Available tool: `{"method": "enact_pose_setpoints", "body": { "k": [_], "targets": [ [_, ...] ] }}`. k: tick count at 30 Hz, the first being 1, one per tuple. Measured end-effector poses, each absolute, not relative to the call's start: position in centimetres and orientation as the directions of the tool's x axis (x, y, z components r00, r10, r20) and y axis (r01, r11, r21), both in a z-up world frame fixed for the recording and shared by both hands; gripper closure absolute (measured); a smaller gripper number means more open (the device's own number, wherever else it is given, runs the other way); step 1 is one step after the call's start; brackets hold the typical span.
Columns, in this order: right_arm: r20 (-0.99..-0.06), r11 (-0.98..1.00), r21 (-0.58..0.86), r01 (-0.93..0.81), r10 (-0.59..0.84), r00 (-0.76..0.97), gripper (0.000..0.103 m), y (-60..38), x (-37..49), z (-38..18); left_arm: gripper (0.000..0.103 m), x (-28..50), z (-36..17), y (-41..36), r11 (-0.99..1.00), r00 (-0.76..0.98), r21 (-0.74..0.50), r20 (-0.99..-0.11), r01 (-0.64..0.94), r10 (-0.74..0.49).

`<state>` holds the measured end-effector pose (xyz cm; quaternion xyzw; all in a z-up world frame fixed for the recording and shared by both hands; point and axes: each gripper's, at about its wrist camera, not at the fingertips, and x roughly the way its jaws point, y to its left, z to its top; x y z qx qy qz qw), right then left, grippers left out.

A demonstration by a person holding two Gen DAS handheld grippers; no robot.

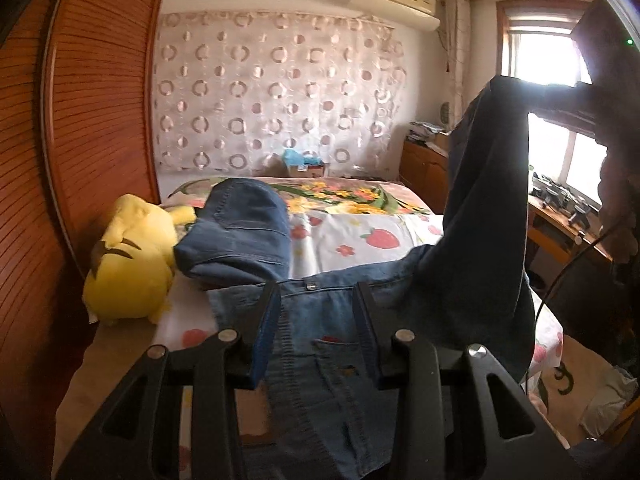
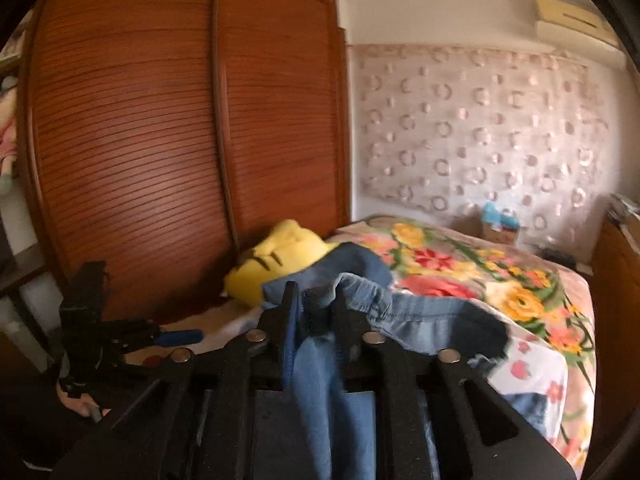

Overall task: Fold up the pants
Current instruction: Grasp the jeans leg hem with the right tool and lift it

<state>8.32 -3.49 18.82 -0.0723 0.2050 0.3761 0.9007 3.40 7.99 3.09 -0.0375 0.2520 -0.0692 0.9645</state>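
Observation:
Blue denim pants (image 1: 316, 320) lie on the bed, one part folded over by the plush toy. My left gripper (image 1: 318, 292) has its fingers spread with the waistband cloth lying between them. One pant leg (image 1: 488, 208) hangs raised at the right, held up by my right gripper (image 1: 560, 92), seen dark against the window. In the right wrist view my right gripper (image 2: 314, 300) is shut on a bunched fold of the pants (image 2: 340, 392). My left gripper also shows in the right wrist view (image 2: 176, 336) low at the left, its blue pads apart.
A yellow plush toy (image 1: 128, 264) lies at the bed's left edge against a wooden wardrobe (image 1: 80, 120). The bed (image 1: 360, 236) has a flowered and strawberry cover. A box (image 1: 304, 164) sits at the bed's head. A desk (image 1: 560, 216) stands under the window at the right.

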Motion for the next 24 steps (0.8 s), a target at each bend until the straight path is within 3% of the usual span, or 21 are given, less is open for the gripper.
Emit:
{"method": "enact_pose_setpoints", "body": {
  "k": [2,24],
  "targets": [
    [-0.426,0.716,0.005,-0.698,0.633,0.647,0.045,-2.7,8.2,18.3,0.068,3.3,2.8,8.5,0.988,0.863,-0.111,-0.483,0.107,-0.148],
    [-0.68,0.829,0.044,-0.557,0.434,0.592,0.046,-9.8,12.5,1.1,0.068,7.7,-2.9,4.4,0.976,0.767,-0.11,-0.604,0.19,-0.217]
  ]
}}
